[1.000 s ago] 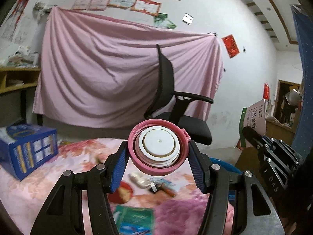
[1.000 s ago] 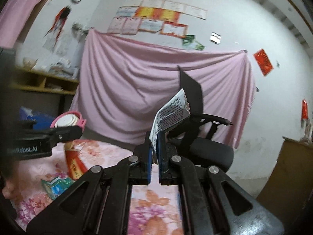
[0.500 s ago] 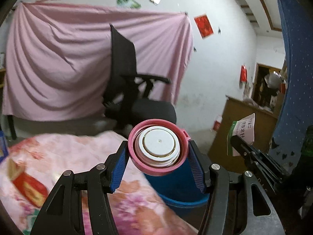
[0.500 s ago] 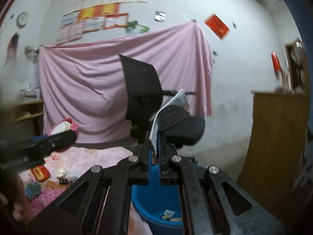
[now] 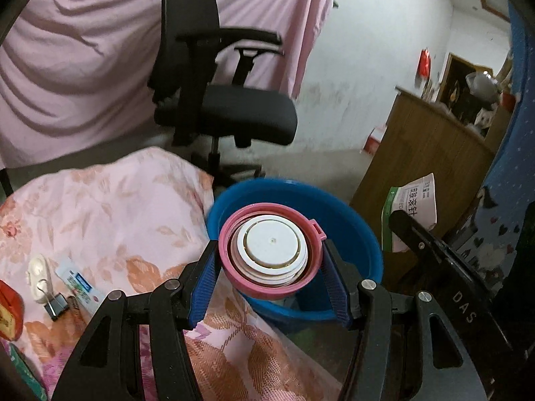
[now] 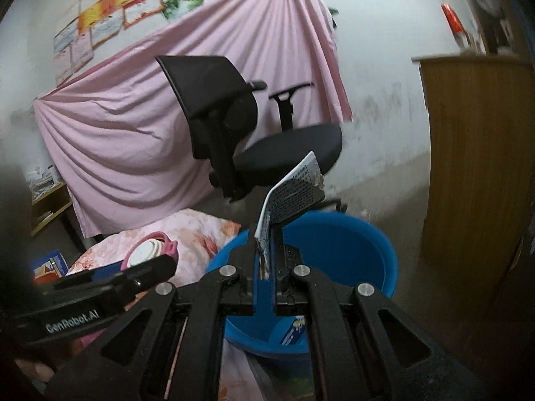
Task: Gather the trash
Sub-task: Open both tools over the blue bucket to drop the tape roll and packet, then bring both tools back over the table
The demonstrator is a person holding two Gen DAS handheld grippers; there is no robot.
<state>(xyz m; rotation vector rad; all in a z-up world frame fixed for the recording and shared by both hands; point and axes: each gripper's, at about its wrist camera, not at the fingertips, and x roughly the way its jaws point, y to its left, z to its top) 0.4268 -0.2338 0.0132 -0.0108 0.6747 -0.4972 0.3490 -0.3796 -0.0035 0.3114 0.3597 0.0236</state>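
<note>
We assess this as a lived-in room of a private home. A pink sheet [image 6: 187, 107] hangs over the wall, with paper certificates [image 6: 100, 23] pinned above it. A black office chair [image 5: 214, 93] stands in front of the sheet. Below the chair lies a floral quilt [image 5: 110, 214], a blue plastic basin [image 5: 354, 234] beside it, a wooden cabinet [image 6: 478, 153] to the chair's right.

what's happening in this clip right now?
A person is clearing trash with two handheld grippers. The left gripper is shut on a pink lid, held over the blue bucket beside the floral-covered bed. The right gripper pinches a printed paper packet above the same bucket. Nothing is released yet.
</note>
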